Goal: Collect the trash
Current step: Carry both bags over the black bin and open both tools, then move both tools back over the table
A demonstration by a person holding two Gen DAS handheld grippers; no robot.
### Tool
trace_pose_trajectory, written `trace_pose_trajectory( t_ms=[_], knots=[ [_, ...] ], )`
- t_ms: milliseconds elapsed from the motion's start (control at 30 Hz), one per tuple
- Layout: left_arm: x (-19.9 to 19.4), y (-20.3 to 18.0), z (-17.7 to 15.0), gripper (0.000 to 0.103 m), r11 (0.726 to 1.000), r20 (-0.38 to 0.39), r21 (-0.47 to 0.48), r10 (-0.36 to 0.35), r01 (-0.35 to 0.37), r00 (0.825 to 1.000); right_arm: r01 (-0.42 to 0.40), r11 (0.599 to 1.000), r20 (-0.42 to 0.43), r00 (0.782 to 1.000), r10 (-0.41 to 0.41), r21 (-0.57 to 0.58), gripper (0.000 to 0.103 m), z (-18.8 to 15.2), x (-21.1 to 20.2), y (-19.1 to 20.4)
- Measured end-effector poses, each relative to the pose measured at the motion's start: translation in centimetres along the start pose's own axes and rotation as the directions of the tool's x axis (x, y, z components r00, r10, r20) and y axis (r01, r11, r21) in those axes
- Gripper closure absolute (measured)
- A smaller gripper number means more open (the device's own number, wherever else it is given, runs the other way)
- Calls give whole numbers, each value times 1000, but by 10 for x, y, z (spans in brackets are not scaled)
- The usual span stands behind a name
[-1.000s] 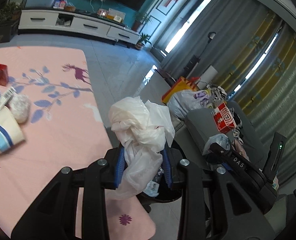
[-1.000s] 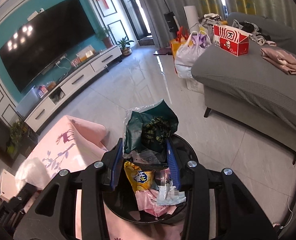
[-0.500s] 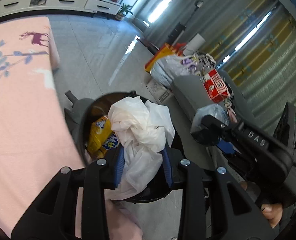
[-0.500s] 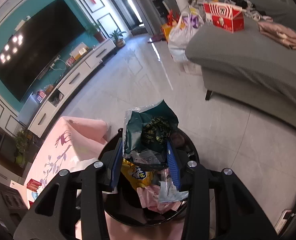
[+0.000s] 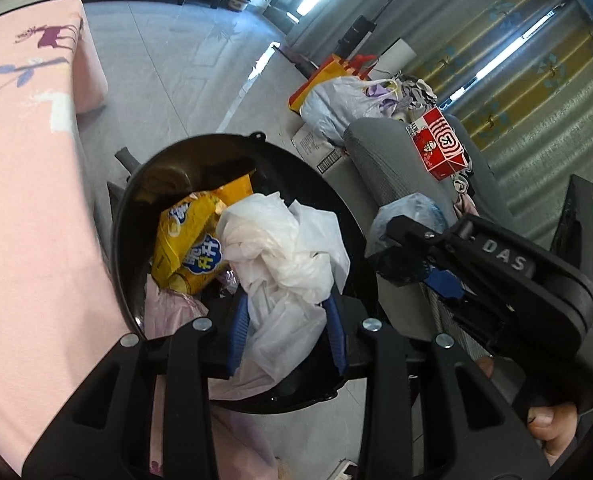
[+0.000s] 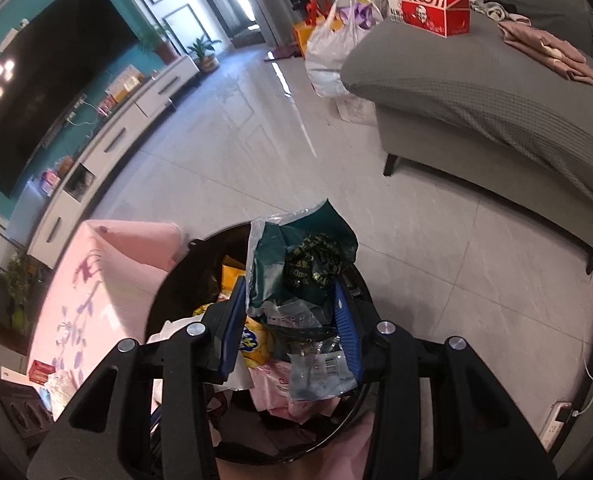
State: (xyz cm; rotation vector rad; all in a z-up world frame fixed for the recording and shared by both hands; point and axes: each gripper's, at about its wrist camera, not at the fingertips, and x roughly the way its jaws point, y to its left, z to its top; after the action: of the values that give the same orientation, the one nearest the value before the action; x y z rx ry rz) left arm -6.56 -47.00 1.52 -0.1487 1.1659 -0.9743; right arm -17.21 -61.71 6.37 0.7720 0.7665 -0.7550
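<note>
My left gripper is shut on a crumpled white plastic bag and holds it over the round black trash bin. The bin holds a yellow snack bag and pink wrapping. My right gripper is shut on a dark green snack wrapper with clear plastic, also over the bin. The right gripper's body shows in the left wrist view, to the right of the bin.
A table with a pink cloth stands left of the bin. A grey sofa with a red box is on the right. Bags stand on the floor beyond it. A TV cabinet lines the far wall.
My left gripper has carried the white bag from above the table's edge to over the bin. My right gripper has stayed over the bin with the green wrapper.
</note>
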Motion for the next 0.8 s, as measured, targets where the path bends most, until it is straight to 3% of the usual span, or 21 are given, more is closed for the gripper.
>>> trace_pose_trajectory(
  t_ms=[133, 333, 600, 733, 767, 800],
  knots=[
    [-2, -2, -1, 59, 1000, 7, 11, 1, -1, 1000, 11, 1000, -9, 1000, -11, -1, 60, -1, 3, -1],
    [-14, -4, -1, 41, 1000, 36, 24, -8, 8, 999, -20, 1000, 6, 1000, 20, -8, 51, -1, -5, 5],
    [-69, 6, 3, 13, 999, 146, 41, 22, -28, 989, -49, 998, 79, 995, 52, -46, 25, -3, -29, 27],
    [-114, 21, 3, 6, 995, 232, 20, 88, -95, 969, -78, 994, 123, 989, 87, -78, 13, -7, -45, 46],
    [-126, 24, 2, 4, 992, 258, 11, 117, -124, 959, -86, 993, 128, 987, 96, -82, 11, -8, -47, 50],
    [-145, 31, -1, 3, 986, 306, -6, 159, -165, 939, -106, 990, 134, 984, 118, -91, 10, -10, -51, 56]
  ],
)
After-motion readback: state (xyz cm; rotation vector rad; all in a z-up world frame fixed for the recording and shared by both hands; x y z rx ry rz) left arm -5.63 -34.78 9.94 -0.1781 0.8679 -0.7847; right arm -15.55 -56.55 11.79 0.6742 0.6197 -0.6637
